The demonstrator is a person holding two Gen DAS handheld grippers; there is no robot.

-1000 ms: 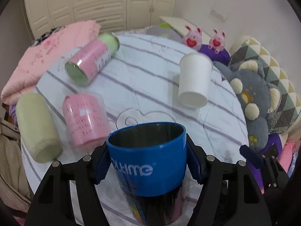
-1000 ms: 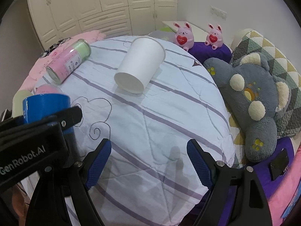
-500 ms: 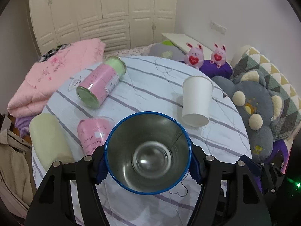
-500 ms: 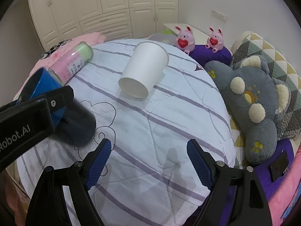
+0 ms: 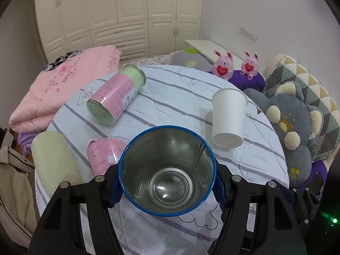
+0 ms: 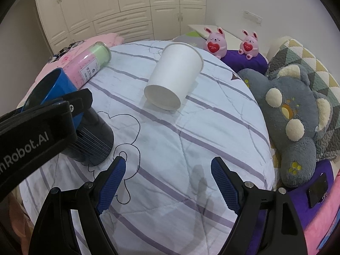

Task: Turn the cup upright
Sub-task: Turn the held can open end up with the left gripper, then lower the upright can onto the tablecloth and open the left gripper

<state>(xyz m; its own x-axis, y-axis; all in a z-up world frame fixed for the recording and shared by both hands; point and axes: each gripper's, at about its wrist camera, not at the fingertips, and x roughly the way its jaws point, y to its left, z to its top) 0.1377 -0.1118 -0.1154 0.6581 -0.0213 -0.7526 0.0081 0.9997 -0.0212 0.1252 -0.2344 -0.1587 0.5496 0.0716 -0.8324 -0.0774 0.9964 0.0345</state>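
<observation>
Left wrist view looks right down into the cup (image 5: pixel 167 173). It has a blue rim and a shiny metal inside. The left tool (image 5: pixel 167 186) is pinching the cup near its top, with one blue pad on each side of the rim. In the right wrist view the cup (image 6: pixel 85 131) leans over, with its dark bottom touching or just above the striped cloth on the round desk (image 6: pixel 191 148); I cannot tell which. It is not standing straight yet.

The right tool (image 6: pixel 167 186) is spread wide and holds nothing. It hangs over a bare part of the cloth.

I think the cup is hard and stiff, so it will not squash. The metal looks smooth, so it may slip if the pinch is too soft. Holding it by the blue band near the rim looks like a good spot, since the pads sit flat there.

A white paper cup (image 5: pixel 228 118) lies on its side close by. It looks light and easy to crush. A pink jar (image 5: pixel 115 97) also lies on its side, farther back. The cloth looks soft and bumpy, so a tall cup could tip over on it.
</observation>
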